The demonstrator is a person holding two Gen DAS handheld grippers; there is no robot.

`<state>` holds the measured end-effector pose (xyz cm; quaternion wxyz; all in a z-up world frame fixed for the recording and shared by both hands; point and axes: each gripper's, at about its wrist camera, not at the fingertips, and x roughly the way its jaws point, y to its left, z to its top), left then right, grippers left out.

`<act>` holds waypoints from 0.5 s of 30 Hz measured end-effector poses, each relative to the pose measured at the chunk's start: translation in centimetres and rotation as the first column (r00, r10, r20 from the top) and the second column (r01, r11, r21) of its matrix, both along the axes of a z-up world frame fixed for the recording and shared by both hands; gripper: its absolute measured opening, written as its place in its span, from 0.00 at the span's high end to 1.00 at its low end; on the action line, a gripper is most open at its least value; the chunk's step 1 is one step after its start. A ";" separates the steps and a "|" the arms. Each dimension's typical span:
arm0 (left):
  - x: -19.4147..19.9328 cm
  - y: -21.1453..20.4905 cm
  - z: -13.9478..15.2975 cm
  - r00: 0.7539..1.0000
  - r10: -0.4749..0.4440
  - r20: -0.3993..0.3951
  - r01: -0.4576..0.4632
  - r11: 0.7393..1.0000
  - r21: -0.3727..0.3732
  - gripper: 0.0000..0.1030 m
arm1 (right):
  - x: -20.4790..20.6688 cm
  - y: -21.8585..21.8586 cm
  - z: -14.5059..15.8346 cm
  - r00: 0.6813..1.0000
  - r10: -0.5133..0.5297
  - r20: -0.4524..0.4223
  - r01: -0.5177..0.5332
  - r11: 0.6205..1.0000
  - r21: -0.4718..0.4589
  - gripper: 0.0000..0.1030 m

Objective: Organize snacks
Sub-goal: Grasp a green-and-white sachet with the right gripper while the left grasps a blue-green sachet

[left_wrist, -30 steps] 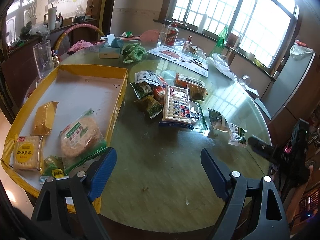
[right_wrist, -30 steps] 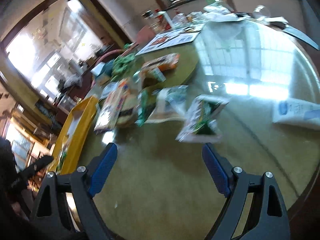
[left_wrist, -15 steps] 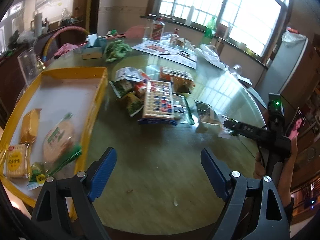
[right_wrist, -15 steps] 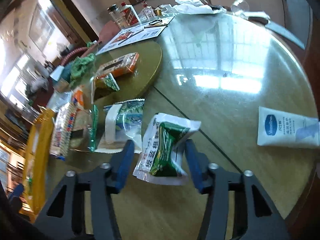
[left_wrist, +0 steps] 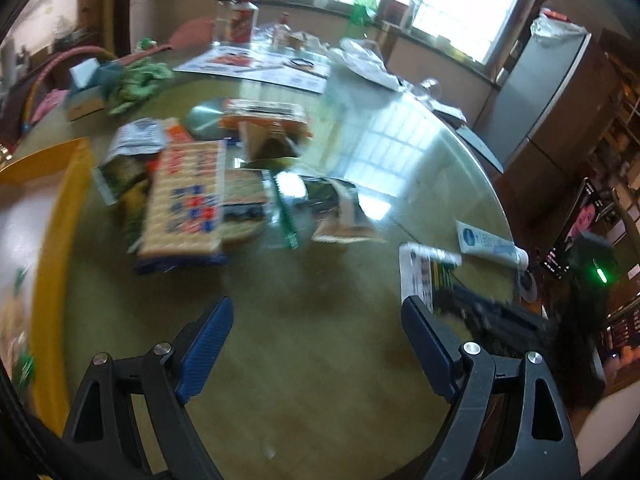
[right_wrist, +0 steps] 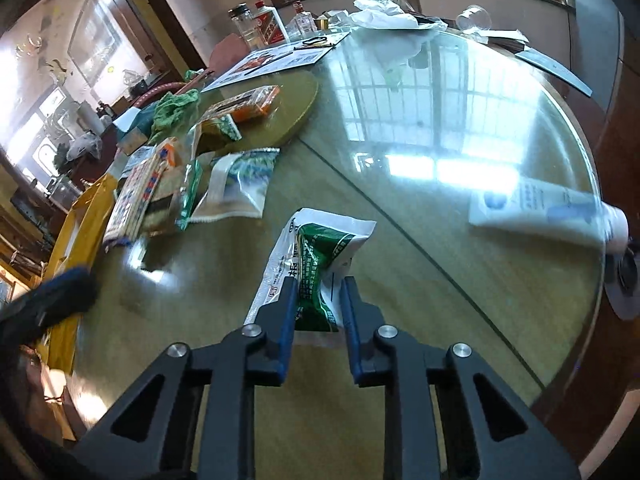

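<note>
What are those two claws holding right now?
The right gripper, jaws just closing, pinches the green snack packet at its near end. The left gripper is open, empty.

Round glass-topped table: snack packets, yellow tray, white tube, leaflet

Surface: glossy glass, reflective. Green snack packet: crinkled shiny plastic film. Tray: matt yellow. Tool pads: ribbed blue; frame matt black plastic.
</note>
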<state>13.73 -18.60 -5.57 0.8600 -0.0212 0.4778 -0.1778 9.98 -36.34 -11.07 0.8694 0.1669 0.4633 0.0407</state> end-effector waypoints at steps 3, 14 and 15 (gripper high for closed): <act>2.1 -2.0 -1.0 0.998 -0.035 -0.043 0.034 0.999 -0.028 0.17 | -1.1 -0.4 0.1 1.000 0.005 0.003 -0.005 1.000 -0.003 0.78; 7.1 -6.3 -3.4 0.999 0.020 -0.044 -0.018 0.998 0.059 0.25 | -2.2 -0.3 -0.1 1.000 0.010 0.017 -0.010 1.000 0.000 0.76; 7.5 -6.3 -3.6 0.998 0.035 -0.044 -0.032 0.997 0.065 0.33 | -2.3 -0.2 -0.1 1.000 0.007 0.018 -0.007 1.000 -0.001 0.75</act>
